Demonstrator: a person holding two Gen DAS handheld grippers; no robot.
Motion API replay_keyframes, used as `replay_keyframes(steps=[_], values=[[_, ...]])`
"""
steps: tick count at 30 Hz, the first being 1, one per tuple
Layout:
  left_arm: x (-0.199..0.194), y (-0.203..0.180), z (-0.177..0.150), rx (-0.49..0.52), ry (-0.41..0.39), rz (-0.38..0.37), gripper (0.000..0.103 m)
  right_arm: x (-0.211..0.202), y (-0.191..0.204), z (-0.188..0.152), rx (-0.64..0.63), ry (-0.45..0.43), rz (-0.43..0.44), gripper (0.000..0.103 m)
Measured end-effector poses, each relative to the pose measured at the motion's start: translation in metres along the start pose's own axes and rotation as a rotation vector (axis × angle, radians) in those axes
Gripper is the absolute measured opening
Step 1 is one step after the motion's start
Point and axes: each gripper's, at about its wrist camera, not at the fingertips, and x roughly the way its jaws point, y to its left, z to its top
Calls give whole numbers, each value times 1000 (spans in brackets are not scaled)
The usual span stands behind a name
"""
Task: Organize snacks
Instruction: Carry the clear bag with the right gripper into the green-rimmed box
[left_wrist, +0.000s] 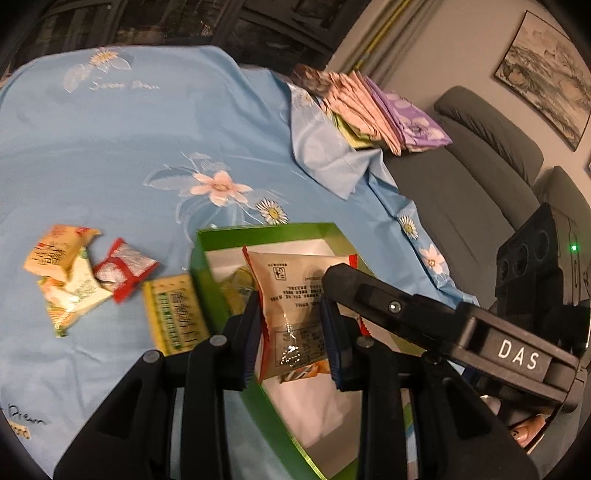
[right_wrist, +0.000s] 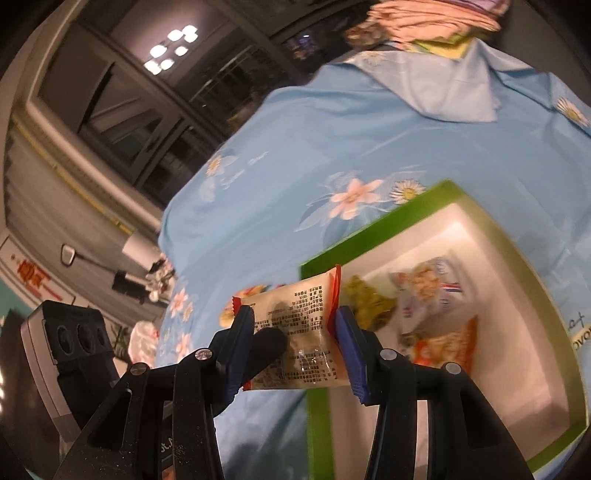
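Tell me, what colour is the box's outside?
Bright green, with a white inside; the box shows best in the right wrist view.

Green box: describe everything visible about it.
The green box is an open-topped rectangular tray, cardboard by its look, bright green on the outside and rim and plain white inside. It sits flat on the blue floral cloth. Snack packets lie inside: a greenish packet, a white packet with blue and red print and an orange packet. A cream packet, held up nearer the camera, overlaps its rim; whether they touch cannot be told.
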Motion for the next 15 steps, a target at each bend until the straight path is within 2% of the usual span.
replay_keyframes(steps=[11, 15], values=[[52, -12, 3, -2, 116, -32, 29, 5, -46, 10, 113, 17, -86, 49], [67, -17, 5, 6, 147, -20, 29, 11, -61, 13, 148, 26, -102, 49]])
